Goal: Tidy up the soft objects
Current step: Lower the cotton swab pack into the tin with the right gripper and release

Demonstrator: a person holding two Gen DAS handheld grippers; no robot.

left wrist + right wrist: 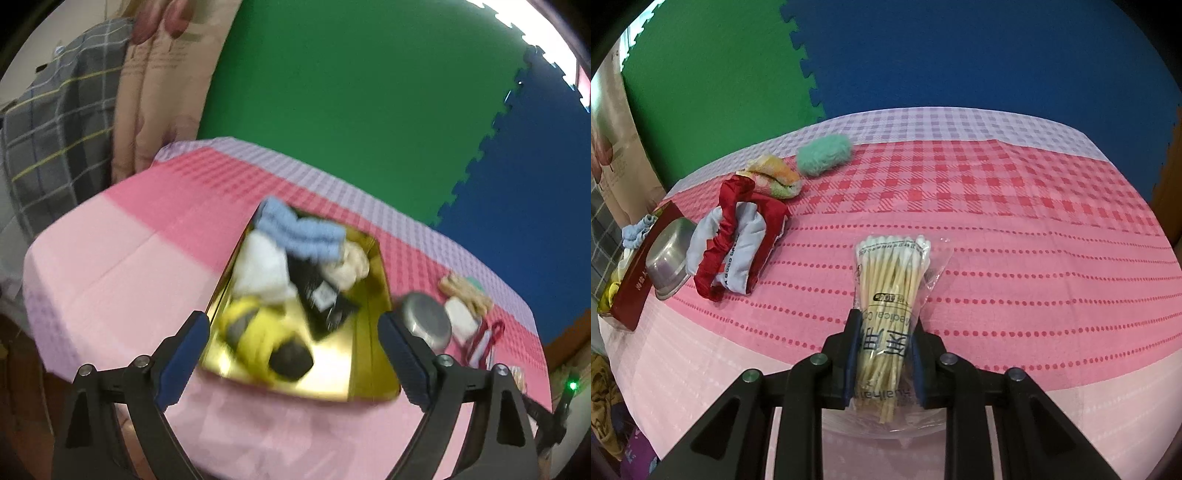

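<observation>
The right gripper [882, 354] is clamped on a clear bag of cotton swabs [892, 291], its blue pads pressing both sides of the bag's lower half, the white tips pointing away over the pink checked tablecloth [1015, 221]. Left of the bag lies a red and pale blue satin cloth item [737, 236], touching a steel bowl [670, 262] that leans on the red wall of a box [635, 280] at the table's left edge. Farther off sit a folded orange and green cloth [772, 175] and, just beside it, a fluffy mint green roll [823, 155].

The left gripper [295, 354] hangs with its jaws spread wide and nothing between them, above the near end of the gold-lined box [373, 354]. Inside the box, blurred, lie a yellow and grey soft item [258, 339] nearest, a black piece with a label [317, 295], a white cloth [262, 269], a light blue fluffy towel [303, 232] at the far end and a cream bundle [352, 264] beside it.
</observation>
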